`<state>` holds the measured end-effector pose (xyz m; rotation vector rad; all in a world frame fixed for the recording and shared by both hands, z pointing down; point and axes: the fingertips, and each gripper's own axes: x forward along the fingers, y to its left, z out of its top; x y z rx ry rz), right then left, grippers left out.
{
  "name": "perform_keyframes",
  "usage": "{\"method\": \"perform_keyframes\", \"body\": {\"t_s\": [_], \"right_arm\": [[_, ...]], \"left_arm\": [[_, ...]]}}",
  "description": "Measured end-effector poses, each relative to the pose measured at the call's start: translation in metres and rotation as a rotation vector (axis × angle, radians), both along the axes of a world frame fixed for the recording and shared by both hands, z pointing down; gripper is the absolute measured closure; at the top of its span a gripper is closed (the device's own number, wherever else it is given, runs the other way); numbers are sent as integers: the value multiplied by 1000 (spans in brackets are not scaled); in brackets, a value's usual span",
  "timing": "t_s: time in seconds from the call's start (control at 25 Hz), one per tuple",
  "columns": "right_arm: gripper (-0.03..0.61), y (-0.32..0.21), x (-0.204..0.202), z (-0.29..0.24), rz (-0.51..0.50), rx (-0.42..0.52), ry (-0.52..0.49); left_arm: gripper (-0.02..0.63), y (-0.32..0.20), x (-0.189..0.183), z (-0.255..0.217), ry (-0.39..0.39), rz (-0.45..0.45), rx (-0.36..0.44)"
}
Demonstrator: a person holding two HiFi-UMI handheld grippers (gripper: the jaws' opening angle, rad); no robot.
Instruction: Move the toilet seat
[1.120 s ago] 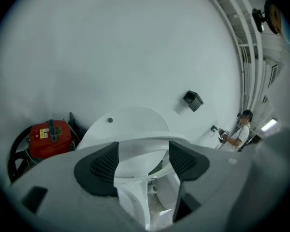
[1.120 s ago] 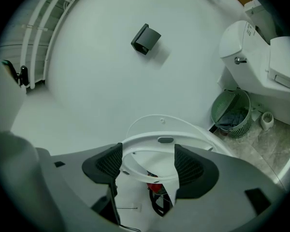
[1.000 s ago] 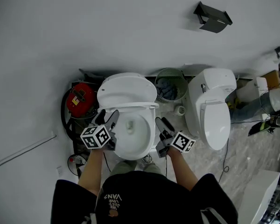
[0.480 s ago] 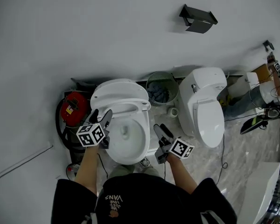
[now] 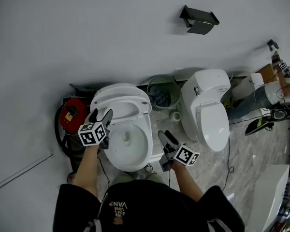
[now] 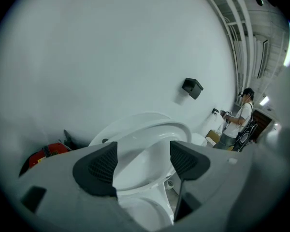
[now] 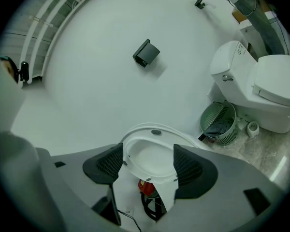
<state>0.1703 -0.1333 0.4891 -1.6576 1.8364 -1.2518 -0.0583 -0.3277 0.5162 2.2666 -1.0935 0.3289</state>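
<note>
A white toilet stands at the left of the head view, its seat and lid [image 5: 120,99] tilted up over the bowl [image 5: 129,140]. My left gripper [image 5: 101,115] is open at the bowl's left rim, just below the raised seat. In the left gripper view the seat ring [image 6: 150,139] shows between the spread jaws of the left gripper [image 6: 142,161], untouched by the pads. My right gripper [image 5: 165,136] hangs open beside the bowl's right side with nothing in it. The right gripper view shows the raised seat [image 7: 152,156] beyond the right gripper [image 7: 147,166].
A second toilet [image 5: 210,110] with its lid down stands to the right. Between the two sit a green basket [image 5: 160,92] and a small white cup [image 5: 175,115]. A red device [image 5: 67,115] is at the left. A black holder [image 5: 199,19] is on the wall. Another person [image 5: 280,93] is at the far right.
My left gripper has moved forward along the bowl's left rim, up to the raised seat. The right gripper stays open beside the bowl. The head view has shifted right.
</note>
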Motion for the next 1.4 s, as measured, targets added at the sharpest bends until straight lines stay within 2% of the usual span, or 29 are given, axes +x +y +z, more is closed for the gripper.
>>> {"method": "perform_keyframes", "body": {"t_s": [0.4, 0.72, 1.08, 1.28, 1.4], "right_arm": [[270, -4, -4, -3, -28, -4, 7], [270, -8, -5, -15, -79, 19, 26], [284, -14, -12, -43, -194, 86, 128], [334, -15, -16, -53, -224, 122, 151], [360, -12, -20, -58, -250, 137, 189]], "left_arm": [[265, 0, -1, -24, -54, -20, 108], [267, 21, -10, -59, -56, -45, 198], [324, 66, -26, -95, -58, -93, 257], [352, 95, -36, -108, -70, -135, 281], [404, 112, -42, -112, -84, -165, 295]]}}
